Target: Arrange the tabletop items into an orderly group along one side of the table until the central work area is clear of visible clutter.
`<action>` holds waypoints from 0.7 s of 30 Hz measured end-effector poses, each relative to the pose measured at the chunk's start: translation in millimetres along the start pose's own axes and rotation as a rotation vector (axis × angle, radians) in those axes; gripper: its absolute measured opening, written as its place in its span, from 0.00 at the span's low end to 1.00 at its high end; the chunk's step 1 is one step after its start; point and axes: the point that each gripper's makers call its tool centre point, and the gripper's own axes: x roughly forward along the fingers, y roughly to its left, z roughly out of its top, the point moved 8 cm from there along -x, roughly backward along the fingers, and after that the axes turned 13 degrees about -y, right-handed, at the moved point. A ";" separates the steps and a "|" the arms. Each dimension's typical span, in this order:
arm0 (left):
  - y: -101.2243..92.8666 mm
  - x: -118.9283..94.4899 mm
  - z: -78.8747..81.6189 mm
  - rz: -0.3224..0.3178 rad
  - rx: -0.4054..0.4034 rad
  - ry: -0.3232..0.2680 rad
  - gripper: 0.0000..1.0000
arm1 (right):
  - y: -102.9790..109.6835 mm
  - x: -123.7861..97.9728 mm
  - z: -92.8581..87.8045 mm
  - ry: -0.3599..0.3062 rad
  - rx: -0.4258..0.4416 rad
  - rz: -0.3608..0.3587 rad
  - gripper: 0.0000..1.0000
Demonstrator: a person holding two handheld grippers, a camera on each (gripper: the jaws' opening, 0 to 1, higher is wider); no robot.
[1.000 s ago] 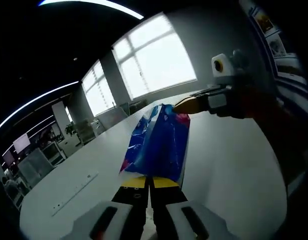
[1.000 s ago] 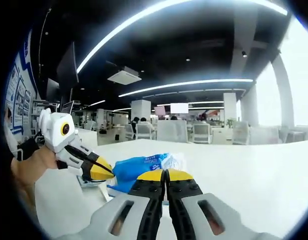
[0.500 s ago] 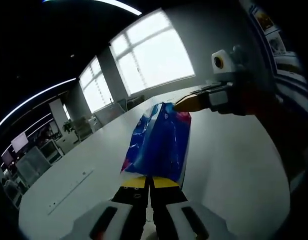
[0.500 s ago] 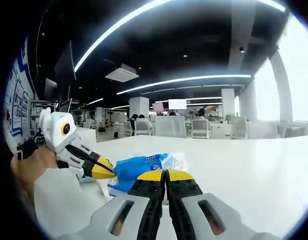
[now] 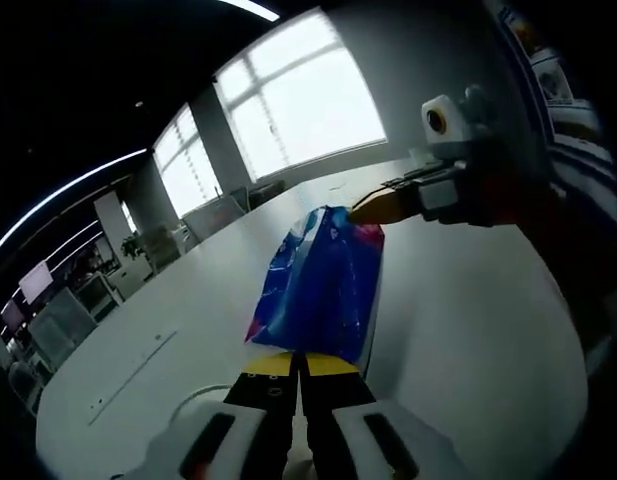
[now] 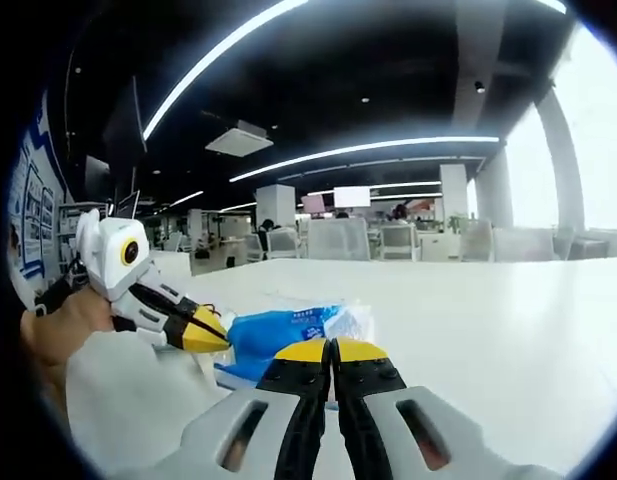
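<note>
A blue snack bag [image 5: 323, 285] with red and white print hangs over the white table [image 5: 468, 330]. In the left gripper view my left gripper [image 5: 300, 358] is shut on the bag's near edge. The right gripper [image 5: 373, 207] comes in from the right, its yellow tips closed at the bag's far top corner. In the right gripper view the same bag [image 6: 283, 332] lies just beyond my right gripper [image 6: 331, 350], whose jaws are shut at its edge. The left gripper [image 6: 203, 335] meets the bag's other end.
A long flat white strip [image 5: 128, 375] lies on the table to the left, with a pale round shape [image 5: 193, 405] nearer. A hand [image 6: 53, 340] holds the left gripper. Office chairs [image 6: 333, 240] stand past the table's far edge.
Both views have shifted slightly with the hands. The bag stays between the two grippers, and both stay shut.
</note>
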 end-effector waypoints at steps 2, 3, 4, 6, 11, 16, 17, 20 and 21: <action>2.1 3.0 -0.8 0.002 0.006 0.011 0.00 | 0.9 -1.0 -2.8 0.010 0.001 -0.002 0.00; 2.4 3.6 -1.2 0.004 0.008 0.014 0.00 | 1.0 -1.3 -3.6 0.013 0.001 -0.002 0.00; 3.2 4.8 -1.3 0.005 0.008 0.016 0.00 | 0.8 -1.6 -4.3 0.015 0.002 -0.002 0.00; 2.5 6.7 -2.2 0.002 0.012 0.022 0.00 | 0.2 -2.3 -5.9 0.019 0.005 -0.005 0.00; -1.9 11.5 -8.6 -0.003 0.019 0.042 0.00 | -0.9 -3.9 -13.3 0.036 0.010 -0.009 0.00; -3.0 15.4 -13.7 -0.013 0.017 0.061 0.00 | -1.5 -6.5 -23.4 0.057 0.023 -0.013 0.00; -3.0 15.8 -14.5 -0.014 0.016 0.064 0.00 | -2.5 -6.4 -23.9 0.060 0.025 -0.014 0.00; -4.6 16.6 -16.9 -0.018 0.014 0.072 0.00 | -3.5 -7.1 -27.3 0.070 0.031 -0.018 0.00; -4.5 16.5 -17.0 -0.020 0.013 0.075 0.00 | -3.4 -7.5 -28.6 0.076 0.031 -0.018 0.00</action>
